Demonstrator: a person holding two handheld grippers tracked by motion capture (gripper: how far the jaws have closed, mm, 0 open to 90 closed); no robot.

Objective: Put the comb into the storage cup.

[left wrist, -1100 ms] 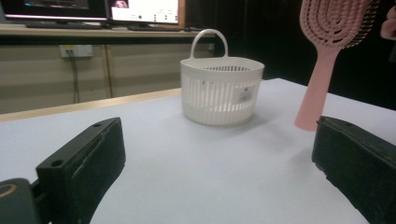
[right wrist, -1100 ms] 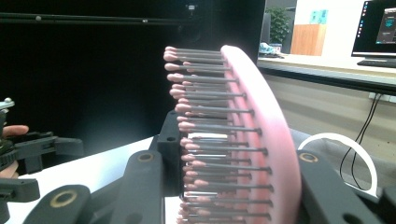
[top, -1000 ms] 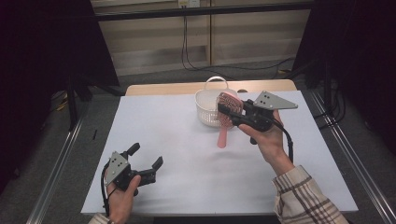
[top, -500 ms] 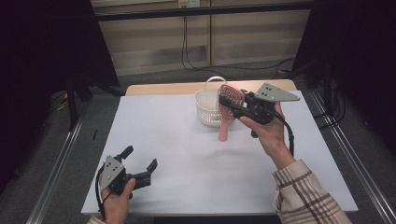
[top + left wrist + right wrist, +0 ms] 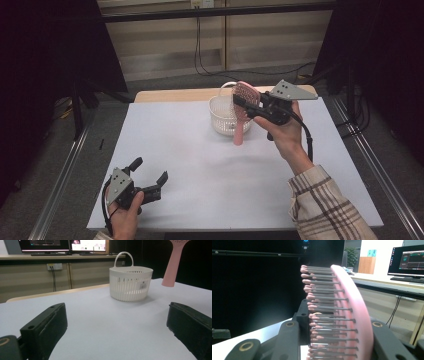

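A dim room with wood-panelled walls and dangling cables surrounds one white table (image 5: 200, 165). On its far side, right of centre, stands one white slatted basket (image 5: 224, 116) with a hoop handle, upright and apparently empty.

One pink hairbrush (image 5: 242, 107) hangs in the air just right of the basket, head up and handle pointing down, clear of the table. It looks light and stiff, a hard plastic paddle with springy bristles; the smooth handle could slip, so the broad head is the surer place to grip, back against one pad, bristles against the other. That is how the right gripper (image 5: 246, 103) has it, jaws partly closed across the head.

The left gripper (image 5: 149, 172) rests at the near left, jaws spread wide and holding nothing.
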